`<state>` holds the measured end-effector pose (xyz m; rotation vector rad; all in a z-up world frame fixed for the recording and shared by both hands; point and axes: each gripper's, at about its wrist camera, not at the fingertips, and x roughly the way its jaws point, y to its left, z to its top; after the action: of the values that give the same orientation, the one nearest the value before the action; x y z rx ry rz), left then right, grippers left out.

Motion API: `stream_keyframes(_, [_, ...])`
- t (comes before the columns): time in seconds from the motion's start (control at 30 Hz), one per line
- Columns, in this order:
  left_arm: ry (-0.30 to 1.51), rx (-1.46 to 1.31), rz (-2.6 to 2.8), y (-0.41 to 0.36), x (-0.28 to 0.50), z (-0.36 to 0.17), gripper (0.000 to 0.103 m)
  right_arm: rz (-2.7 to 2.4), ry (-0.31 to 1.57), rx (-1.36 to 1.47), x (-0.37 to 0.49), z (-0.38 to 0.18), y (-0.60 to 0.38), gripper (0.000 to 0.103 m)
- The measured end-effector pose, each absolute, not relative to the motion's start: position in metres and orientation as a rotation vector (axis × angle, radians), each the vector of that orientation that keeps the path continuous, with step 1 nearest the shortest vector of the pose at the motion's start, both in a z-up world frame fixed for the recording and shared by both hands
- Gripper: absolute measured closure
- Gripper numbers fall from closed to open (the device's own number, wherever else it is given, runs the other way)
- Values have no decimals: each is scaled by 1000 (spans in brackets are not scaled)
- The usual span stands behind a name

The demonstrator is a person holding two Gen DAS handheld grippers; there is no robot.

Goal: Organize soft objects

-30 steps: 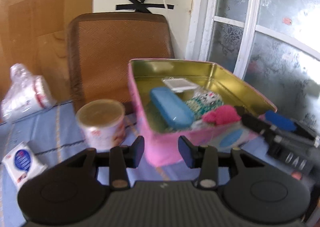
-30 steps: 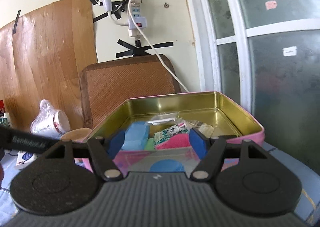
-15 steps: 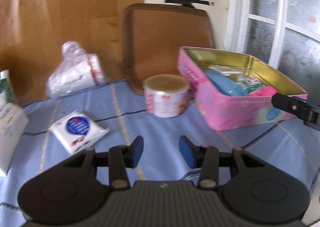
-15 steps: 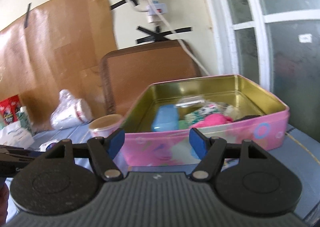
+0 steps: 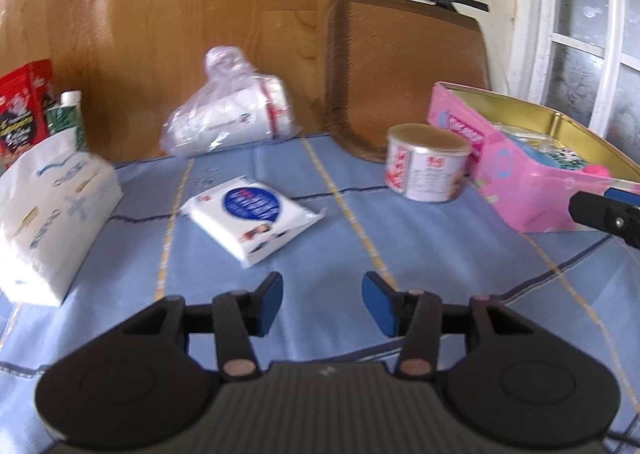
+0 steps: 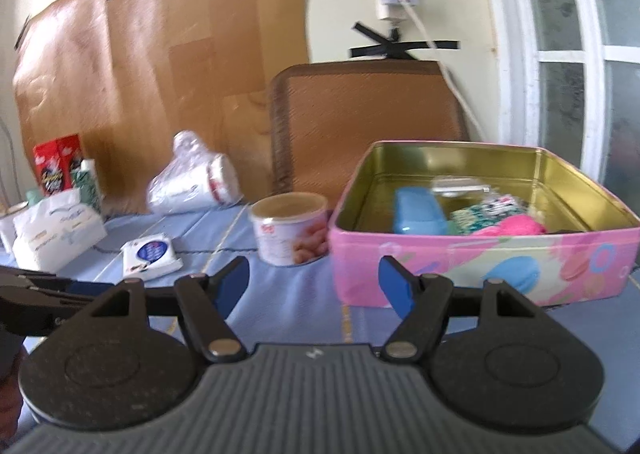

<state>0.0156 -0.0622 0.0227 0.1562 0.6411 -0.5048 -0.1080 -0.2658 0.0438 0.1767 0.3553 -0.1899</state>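
Left gripper [image 5: 322, 304] spread wide, empty, low over blue cloth [image 5: 400, 254]; right gripper [image 6: 314, 286] likewise wide, empty. Tissue packet [image 5: 256, 218] flat, well left of pink tin [image 6: 480, 262], beyond can [image 5: 426, 162]. Best approached square-on, pinched across narrow width, lifted gently

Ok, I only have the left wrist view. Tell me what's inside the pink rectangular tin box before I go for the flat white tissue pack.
Observer: In the right wrist view, the pink rectangular tin box holds a light blue plastic case along its left side.
Operator: List the soft things.
Observer: A bright pink fluffy piece lies against the front wall, with a green patterned cloth just behind it.
Operator: Report the right tool.
Observer: The right tool is open and empty, short of the tin's front wall.
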Motion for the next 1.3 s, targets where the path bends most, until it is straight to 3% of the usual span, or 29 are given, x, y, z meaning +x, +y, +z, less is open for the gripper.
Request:
stream_keyframes(0.5, [653,-41,-252,42,55,11,56,57,447,-18,-51,37,-190,29])
stream_keyframes(0.7, [627,-109,-260,53,54,13,55,194,498,-59,0,33,-165,19])
stream_keyframes(0.87, [615,-122,-262,55,55,13,52,223,581,4,46,25,-160,17])
stream_keyframes(1.3, [643,-100,-253,51,60,8,48,239,638,-5,60,10,-160,25])
